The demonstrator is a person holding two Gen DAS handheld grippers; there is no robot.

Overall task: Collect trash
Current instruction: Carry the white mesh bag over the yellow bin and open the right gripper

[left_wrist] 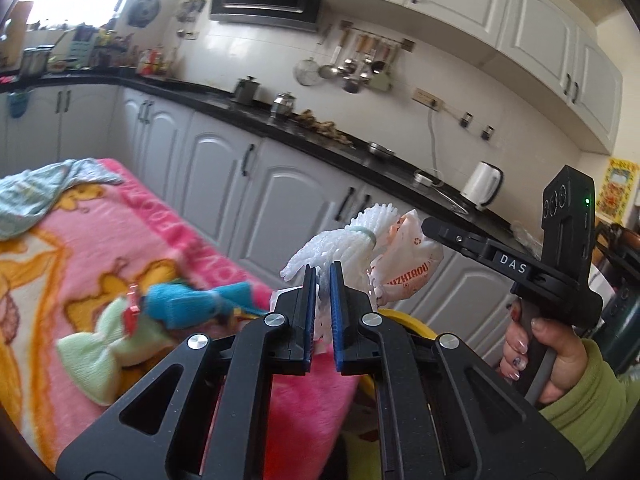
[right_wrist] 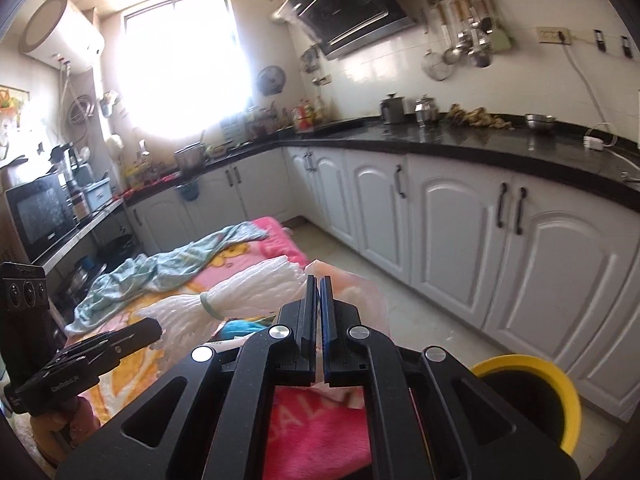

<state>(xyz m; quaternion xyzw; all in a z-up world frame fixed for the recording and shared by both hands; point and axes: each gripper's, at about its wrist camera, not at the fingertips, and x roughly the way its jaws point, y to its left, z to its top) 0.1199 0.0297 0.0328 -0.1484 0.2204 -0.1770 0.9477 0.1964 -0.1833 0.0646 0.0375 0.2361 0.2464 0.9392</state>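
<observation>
Left gripper: jaws nearly together, clamped on one end of a white foam net bundle, which is bound at its middle by a pale green band. The bundle is lifted clear of the pink blanket below it.

Right gripper: jaws together, pinching a thin white and orange printed plastic bag. In the left wrist view this gripper enters from the right, its tips on the bag, which sits just beside and touching the foam net. The hand holding it wears a green sleeve.

Below the right gripper, at floor level, stands a bin with a yellow rim and a dark interior. It is near the held trash but apart from it.

On the pink blanket, near the left gripper: a blue cloth item and a pale green bow-shaped item, with a small red clip between them. Further back, a light teal garment lies crumpled across the blanket.

Beyond: white base cabinets under a black counter carrying metal pots, a steel bowl and a white kettle. Utensils hang from a wall rail; a range hood is mounted beside a bright window.
</observation>
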